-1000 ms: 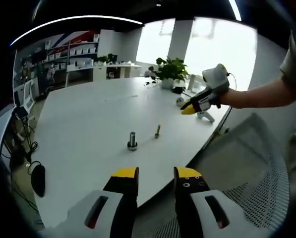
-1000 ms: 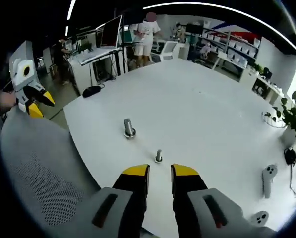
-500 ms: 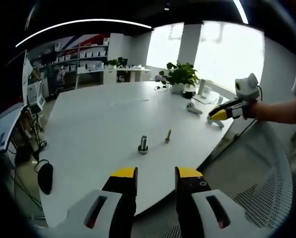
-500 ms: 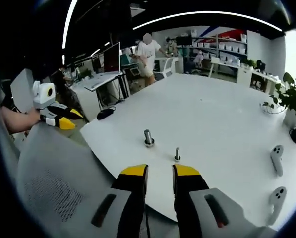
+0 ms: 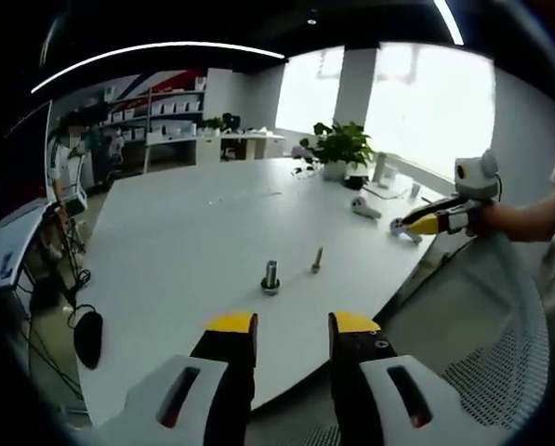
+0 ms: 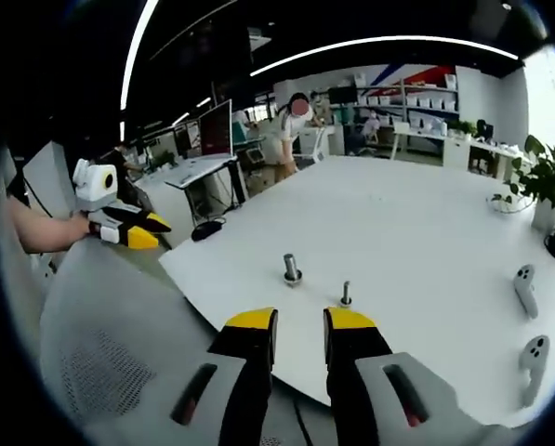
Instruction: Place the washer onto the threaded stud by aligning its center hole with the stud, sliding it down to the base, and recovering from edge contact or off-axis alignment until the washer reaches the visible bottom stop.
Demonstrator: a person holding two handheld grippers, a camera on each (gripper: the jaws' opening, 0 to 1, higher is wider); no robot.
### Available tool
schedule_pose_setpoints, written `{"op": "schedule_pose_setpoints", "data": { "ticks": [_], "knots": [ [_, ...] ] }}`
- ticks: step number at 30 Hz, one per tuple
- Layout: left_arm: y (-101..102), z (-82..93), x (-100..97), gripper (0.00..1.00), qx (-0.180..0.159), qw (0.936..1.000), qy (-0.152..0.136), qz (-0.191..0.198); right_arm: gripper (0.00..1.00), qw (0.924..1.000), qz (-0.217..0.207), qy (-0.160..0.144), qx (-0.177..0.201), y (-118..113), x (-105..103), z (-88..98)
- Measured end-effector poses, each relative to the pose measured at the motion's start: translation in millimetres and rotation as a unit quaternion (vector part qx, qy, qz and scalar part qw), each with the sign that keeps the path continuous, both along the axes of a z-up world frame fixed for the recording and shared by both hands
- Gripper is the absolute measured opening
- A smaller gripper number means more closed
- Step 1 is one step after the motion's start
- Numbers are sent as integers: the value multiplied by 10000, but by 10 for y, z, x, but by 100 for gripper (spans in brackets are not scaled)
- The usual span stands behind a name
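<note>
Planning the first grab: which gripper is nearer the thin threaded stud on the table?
Neither clearly. Both the left gripper and the right gripper hang off the table edge, well short of the threaded stud, jaws empty and parted.

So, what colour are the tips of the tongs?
Yellow, on black fingers; clearest in the right gripper view, on the right tongs.

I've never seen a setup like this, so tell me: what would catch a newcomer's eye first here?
Probably the yellow-tipped left gripper and right gripper, both open and empty, rising from the bottom of each view. Beyond them, two small metal pieces, a thick bolt and a thin threaded stud, stand upright near the edge of a big white table.
</note>
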State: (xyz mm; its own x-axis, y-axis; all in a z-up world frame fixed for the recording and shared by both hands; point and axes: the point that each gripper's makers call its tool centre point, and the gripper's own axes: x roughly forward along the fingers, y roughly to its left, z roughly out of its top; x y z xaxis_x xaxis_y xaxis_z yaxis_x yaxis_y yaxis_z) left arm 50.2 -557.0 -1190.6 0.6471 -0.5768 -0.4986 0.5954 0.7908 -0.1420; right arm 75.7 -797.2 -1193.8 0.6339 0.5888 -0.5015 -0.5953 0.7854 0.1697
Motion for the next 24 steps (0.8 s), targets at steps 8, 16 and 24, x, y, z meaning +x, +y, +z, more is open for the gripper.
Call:
{"op": "schedule_pose_setpoints", "data": {
  "ticks": [8, 16, 24],
  "knots": [
    [-26, -47, -35, 26, -47, 9998, 178, -113, 22, 9998, -47, 82, 186, 19, -10, 0],
    [29, -4, 8, 27, -70, 9999, 41, 72, 22, 9996, -56, 48, 267, 23, 11, 23],
    [77, 62, 58, 28, -138, 9995, -147, 261, 25, 9996, -157, -32, 242, -22, 40, 35]
  ]
}}
